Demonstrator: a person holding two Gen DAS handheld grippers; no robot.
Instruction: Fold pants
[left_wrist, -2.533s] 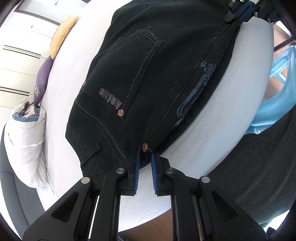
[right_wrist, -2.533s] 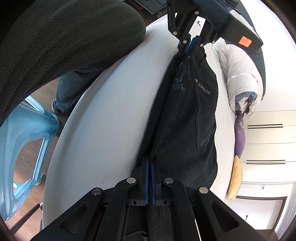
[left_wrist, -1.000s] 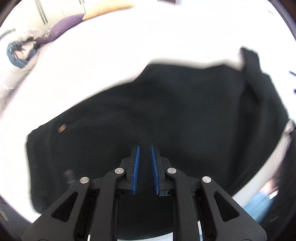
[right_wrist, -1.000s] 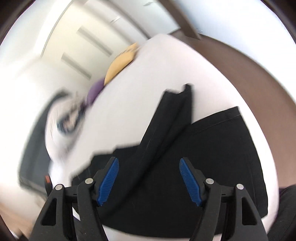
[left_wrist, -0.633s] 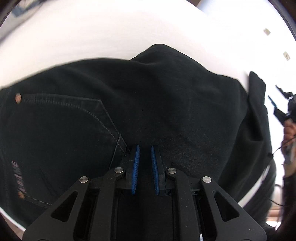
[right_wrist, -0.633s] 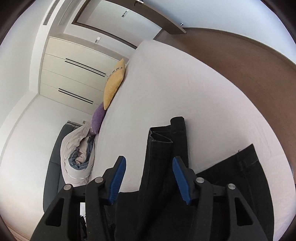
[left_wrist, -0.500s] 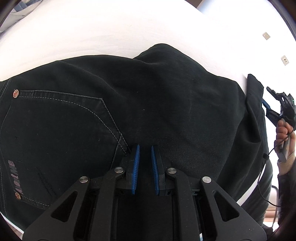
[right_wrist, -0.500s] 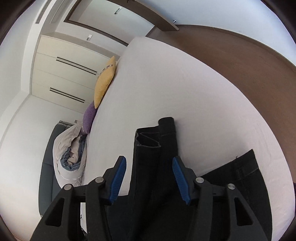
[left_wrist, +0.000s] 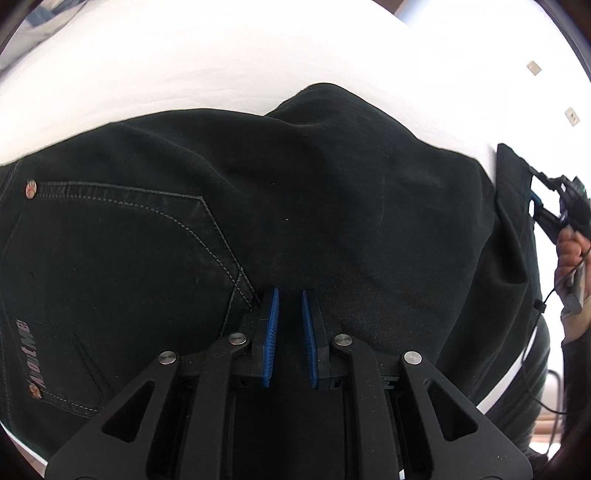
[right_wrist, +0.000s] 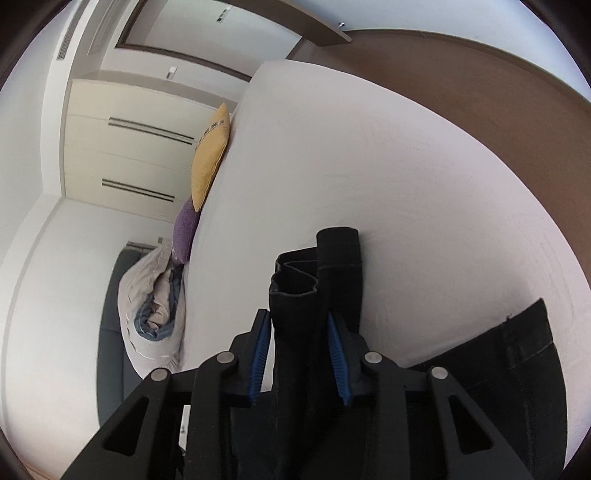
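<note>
Pants (left_wrist: 332, 206), black denim, lie spread on the white bed (left_wrist: 184, 66), seat side up. In your left wrist view they fill the middle and lower picture, with a back pocket (left_wrist: 122, 266) at 9 o'clock and a copper rivet (left_wrist: 31, 187) at its corner.

Your left claw (left_wrist: 288, 295) hangs over the cloth just beside that pocket's corner, its blue pads (left_wrist: 272, 332) drawn almost together with only a thin slit between them. Whether any cloth is pinched in that slit you cannot tell from here.

At 3 o'clock in the same view your right hand (left_wrist: 570, 254) holds the right claw (right_wrist: 299, 317) at the far edge of the pants.

In your right wrist view the leg ends (right_wrist: 314, 280) run up from 6 o'clock between the claw's pads (right_wrist: 338, 354), with the open hems just past the tips. The jaws have just been closing and stand partly closed around the legs; the right pad looks to touch the cloth, while a narrow gap shows at the left pad. The waistband end (right_wrist: 517, 354) lies at 4 o'clock.

A yellow cushion (right_wrist: 210, 155), a purple cushion (right_wrist: 184, 232) and a rolled duvet (right_wrist: 155, 310) lie along the bed's edge from 10 to 8 o'clock.
</note>
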